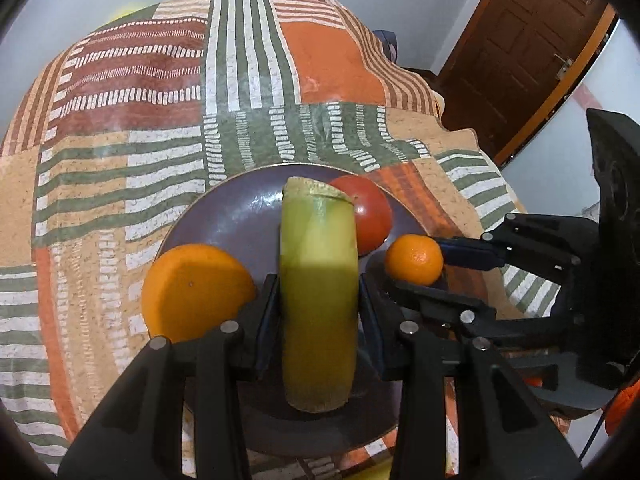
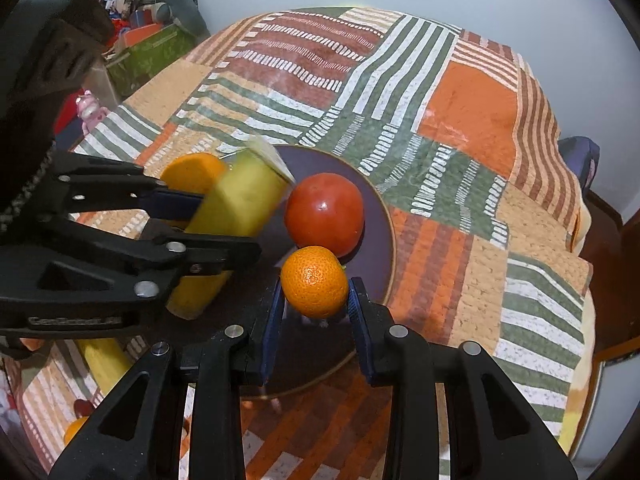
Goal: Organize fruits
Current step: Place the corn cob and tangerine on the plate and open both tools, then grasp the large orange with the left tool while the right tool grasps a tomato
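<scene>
Jaws first: our left gripper (image 1: 319, 300) has its jaws clamped on the sides of a yellow-green banana piece (image 1: 319, 280), which has flat cut ends. Our right gripper (image 2: 316, 316) has its jaws snug around a small mandarin (image 2: 314, 281), one blue pad touching each side of it.

Both fruits hang over the dark purple plate (image 1: 224, 220). In the left wrist view the banana piece points away from us, its far cut end up near the middle of the plate. In the right wrist view it tilts up and looks a bit blurred. The mandarin (image 1: 414, 259) sits at the plate's right edge in the left view, and we can't tell if it's touching the plate or just above it.

Already on the plate we've got a red tomato (image 2: 325, 215), right behind the mandarin and touching or nearly touching it. A bigger orange (image 1: 198, 290) sits at the plate's left rim, just beside the left jaws.

The plate rests on a surface covered by a patchwork cloth (image 2: 460, 128) of orange, green, white and rust stripes. Another yellow banana (image 2: 105, 364) lies on the cloth, low in the right wrist view, below the left gripper. A brown wooden door (image 1: 520, 40) stands beyond the surface's far right corner.
</scene>
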`<action>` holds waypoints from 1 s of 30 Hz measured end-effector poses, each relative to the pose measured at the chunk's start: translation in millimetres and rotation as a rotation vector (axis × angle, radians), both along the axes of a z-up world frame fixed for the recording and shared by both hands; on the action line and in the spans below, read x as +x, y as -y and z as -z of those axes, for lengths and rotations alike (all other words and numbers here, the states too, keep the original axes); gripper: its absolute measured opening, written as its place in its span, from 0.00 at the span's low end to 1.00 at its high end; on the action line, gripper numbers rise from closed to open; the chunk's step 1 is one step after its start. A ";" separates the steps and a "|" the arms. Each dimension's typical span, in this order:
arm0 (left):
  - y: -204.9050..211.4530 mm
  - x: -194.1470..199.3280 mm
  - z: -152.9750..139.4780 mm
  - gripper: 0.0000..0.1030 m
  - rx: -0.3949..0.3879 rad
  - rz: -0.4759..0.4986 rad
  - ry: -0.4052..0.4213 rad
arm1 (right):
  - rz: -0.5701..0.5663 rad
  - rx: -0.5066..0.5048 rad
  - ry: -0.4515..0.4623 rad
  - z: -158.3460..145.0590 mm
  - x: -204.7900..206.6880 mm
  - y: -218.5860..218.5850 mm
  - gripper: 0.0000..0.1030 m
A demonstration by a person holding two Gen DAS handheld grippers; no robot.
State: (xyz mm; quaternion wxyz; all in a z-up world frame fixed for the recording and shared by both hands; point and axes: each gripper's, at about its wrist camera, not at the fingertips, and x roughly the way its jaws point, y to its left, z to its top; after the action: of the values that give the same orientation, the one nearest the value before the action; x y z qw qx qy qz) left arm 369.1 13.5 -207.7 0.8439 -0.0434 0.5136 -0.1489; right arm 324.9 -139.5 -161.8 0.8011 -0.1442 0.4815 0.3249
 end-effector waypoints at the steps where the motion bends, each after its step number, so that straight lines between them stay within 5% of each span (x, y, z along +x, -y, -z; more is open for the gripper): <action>1: 1.4 0.4 -0.1 0.37 0.009 0.002 0.003 | -0.002 -0.002 0.001 0.3 0.4 -0.9 0.29; 12: 1.0 -7.7 -2.8 0.38 0.035 -0.025 0.023 | -0.002 -0.020 0.010 -0.6 -0.8 -0.9 0.33; 16: -1.4 -17.8 -20.6 0.53 0.041 -0.043 0.084 | 0.010 -0.003 0.030 -12.4 -3.9 4.6 0.40; 30: 1.4 -95.4 -84.0 0.64 0.135 -0.040 0.217 | 0.071 0.060 0.123 -73.8 -53.0 39.3 0.41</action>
State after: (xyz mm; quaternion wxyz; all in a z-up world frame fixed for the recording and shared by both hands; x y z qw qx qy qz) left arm 273.7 12.1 -123.7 0.8983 0.0195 0.4272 -0.1008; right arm 272.0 -178.7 -88.0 0.8442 -0.1226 0.4263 0.3010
